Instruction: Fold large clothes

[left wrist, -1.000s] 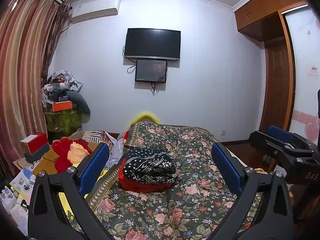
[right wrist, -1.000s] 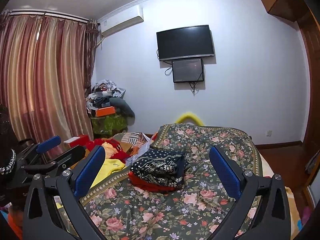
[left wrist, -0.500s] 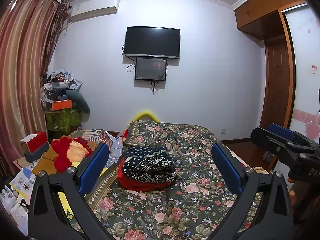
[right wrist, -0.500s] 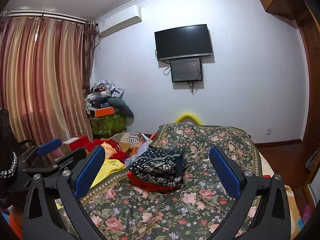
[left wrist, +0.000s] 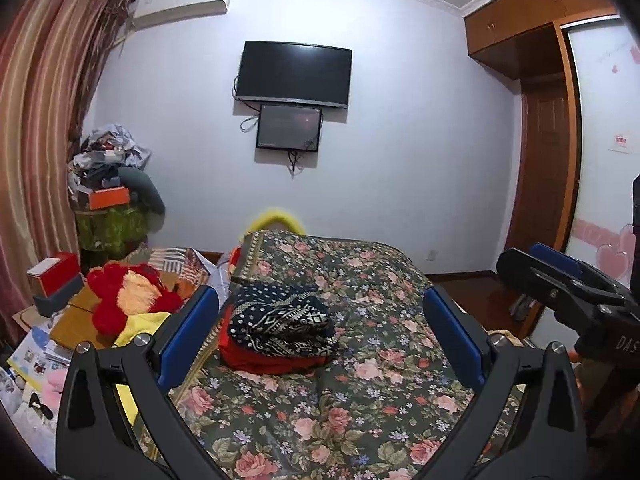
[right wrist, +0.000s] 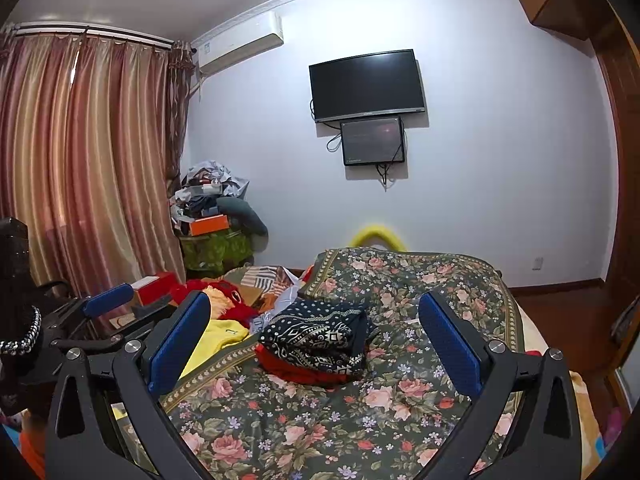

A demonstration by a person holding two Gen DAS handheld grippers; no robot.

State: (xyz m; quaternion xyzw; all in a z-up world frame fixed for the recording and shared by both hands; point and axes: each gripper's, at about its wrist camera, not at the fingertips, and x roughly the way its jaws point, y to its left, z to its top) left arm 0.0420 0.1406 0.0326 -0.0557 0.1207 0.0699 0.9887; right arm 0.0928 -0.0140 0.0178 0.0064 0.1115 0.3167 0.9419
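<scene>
Both my left tongs (left wrist: 320,332) and right tongs (right wrist: 314,338) hang spread, empty, above the folded navy patterned garment (left wrist: 280,316) on the floral bed (left wrist: 360,400).

We see a folded garment (left wrist: 280,316) lying on top of another folded piece (left wrist: 264,360), both on the bed (left wrist: 360,420). Left of the bed lies a heap of clothes (left wrist: 128,300), perhaps on a low table. Behind the bed, a television (left wrist: 294,72) hangs on the wall above a smaller screen (left wrist: 289,127).

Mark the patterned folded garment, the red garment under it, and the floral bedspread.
patterned folded garment (left wrist: 280,318), left wrist view, middle of its top face
red garment (left wrist: 256,360), left wrist view, front edge
floral bedspread (right wrist: 320,420), right wrist view, bare near part
</scene>
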